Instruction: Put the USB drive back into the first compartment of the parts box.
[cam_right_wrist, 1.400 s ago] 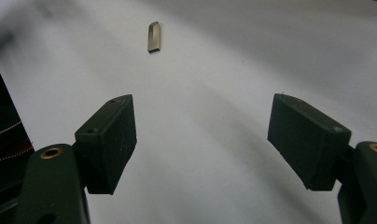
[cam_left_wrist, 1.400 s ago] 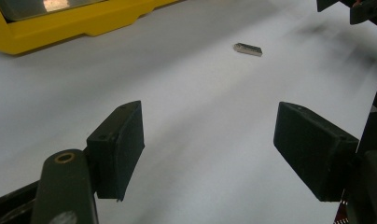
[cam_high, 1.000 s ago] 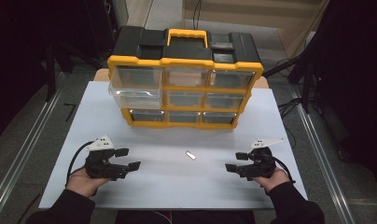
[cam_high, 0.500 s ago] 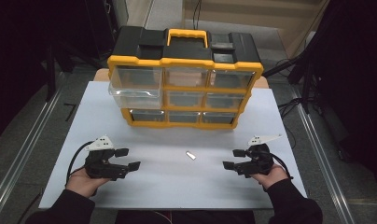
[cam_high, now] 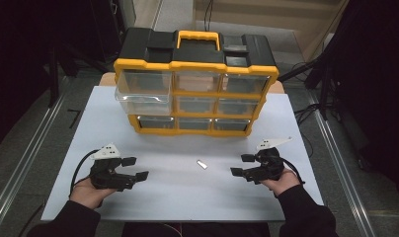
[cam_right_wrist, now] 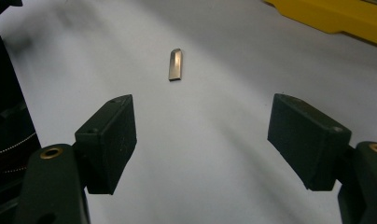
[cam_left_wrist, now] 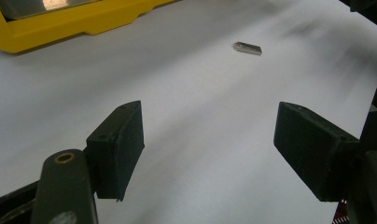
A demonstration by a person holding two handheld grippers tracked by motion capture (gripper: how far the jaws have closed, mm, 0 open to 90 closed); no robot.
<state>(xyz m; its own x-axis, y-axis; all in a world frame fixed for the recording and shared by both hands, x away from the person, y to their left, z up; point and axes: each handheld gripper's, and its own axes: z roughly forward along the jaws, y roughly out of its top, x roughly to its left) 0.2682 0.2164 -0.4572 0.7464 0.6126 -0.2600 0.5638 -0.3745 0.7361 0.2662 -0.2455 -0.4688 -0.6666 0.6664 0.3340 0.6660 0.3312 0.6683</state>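
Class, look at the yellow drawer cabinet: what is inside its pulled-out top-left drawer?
The clear top-left drawer of the cabinet looks empty through its walls. Its back part stays inside the frame, covered from view.

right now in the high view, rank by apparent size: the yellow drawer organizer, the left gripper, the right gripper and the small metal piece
1. yellow drawer organizer, by far the largest
2. left gripper and right gripper, which look alike, so no ranking between them
3. small metal piece, the smallest
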